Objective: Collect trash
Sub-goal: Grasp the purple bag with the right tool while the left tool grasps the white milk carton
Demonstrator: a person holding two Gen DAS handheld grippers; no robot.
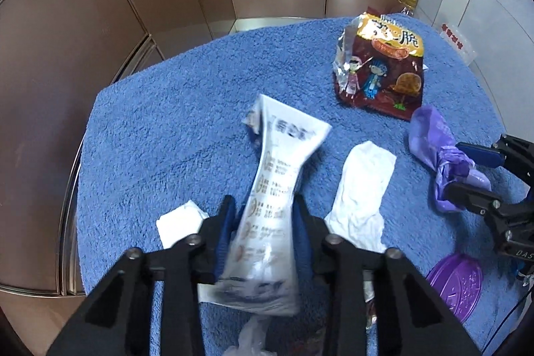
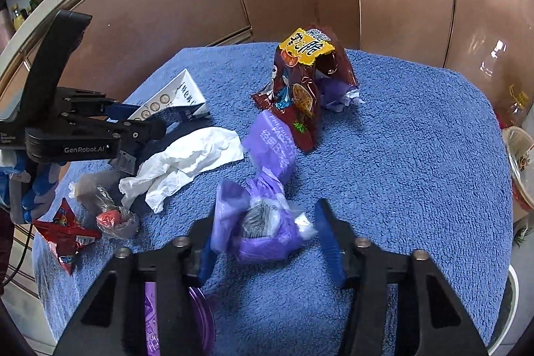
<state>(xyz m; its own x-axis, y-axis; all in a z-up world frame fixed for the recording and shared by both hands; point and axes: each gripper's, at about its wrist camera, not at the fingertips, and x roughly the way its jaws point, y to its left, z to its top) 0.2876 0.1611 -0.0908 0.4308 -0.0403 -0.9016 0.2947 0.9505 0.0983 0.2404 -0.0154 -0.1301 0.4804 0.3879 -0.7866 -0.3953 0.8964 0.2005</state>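
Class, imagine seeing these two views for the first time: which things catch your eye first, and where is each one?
The left gripper is shut on a white printed wrapper at the front of the blue towel. The right gripper straddles a crumpled purple wrapper, one pad not yet touching. A dark red snack bag stands near the towel's far edge.

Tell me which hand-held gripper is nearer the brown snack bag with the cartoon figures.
Right. The right hand-held gripper straddles the purple wrapper, which trails up to the brown snack bag. The left hand-held gripper squeezes the white printed packet, farther off.
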